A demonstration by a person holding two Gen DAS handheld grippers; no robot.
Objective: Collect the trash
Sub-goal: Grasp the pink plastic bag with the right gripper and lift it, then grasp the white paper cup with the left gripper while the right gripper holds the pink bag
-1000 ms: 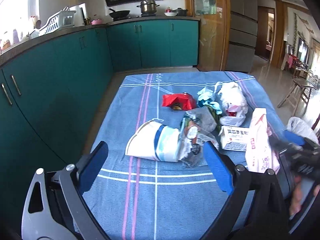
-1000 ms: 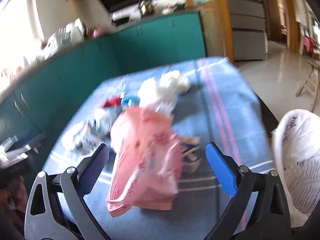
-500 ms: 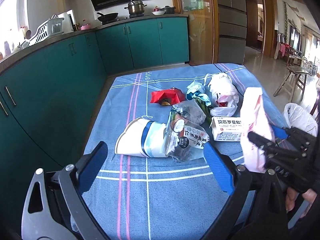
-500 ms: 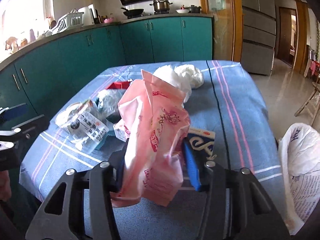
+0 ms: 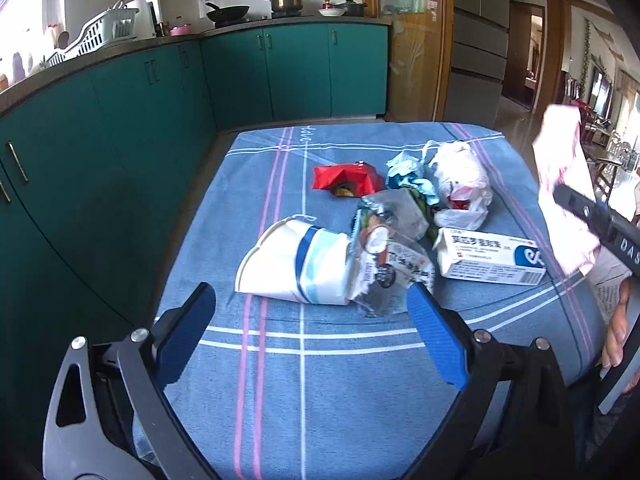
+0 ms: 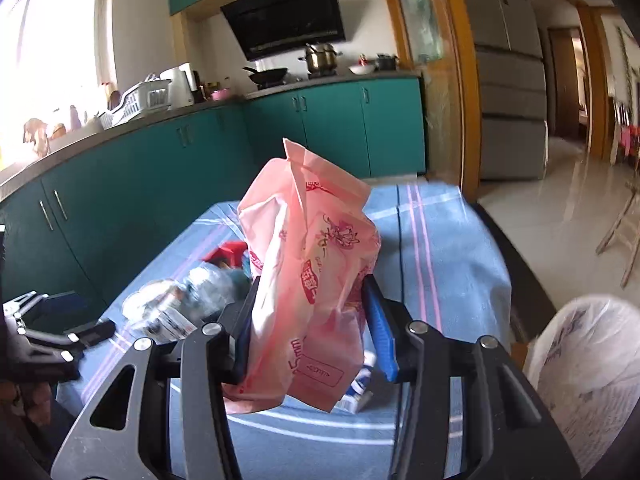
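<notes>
Right gripper (image 6: 312, 328) clenched on a crumpled pink plastic bag with red print (image 6: 308, 280), blue pads pressing its sides at mid-frame of the right wrist view; jaws just closed onto it, bag between them. Bag raised clear of the blue cloth-covered table with pink and white stripes (image 6: 452, 264), its top pointing toward the teal kitchen cabinets (image 6: 332, 128) in the upper middle. Same bag seen at the right edge of the left wrist view (image 5: 560, 184), beside a dark gripper finger.

Left gripper (image 5: 312, 332) released, blue pads spread wide at the lower part of its view, nothing between them, hovering over the near edge of the table.

Scattered at the centre of the left wrist view: a squashed white paper cup with blue bands (image 5: 296, 268) lying on its side, touching a clear crinkled wrapper with dark print (image 5: 392, 268); a white and blue cardboard medicine box (image 5: 492, 260) just right of it; a red folded packet (image 5: 346, 178) farther back; a knotted white plastic bag (image 5: 460, 184) next to a teal crumpled wrapper (image 5: 408, 172).

At the lower right of the right wrist view, a white printed bag standing open (image 6: 588, 364) beside the table.
</notes>
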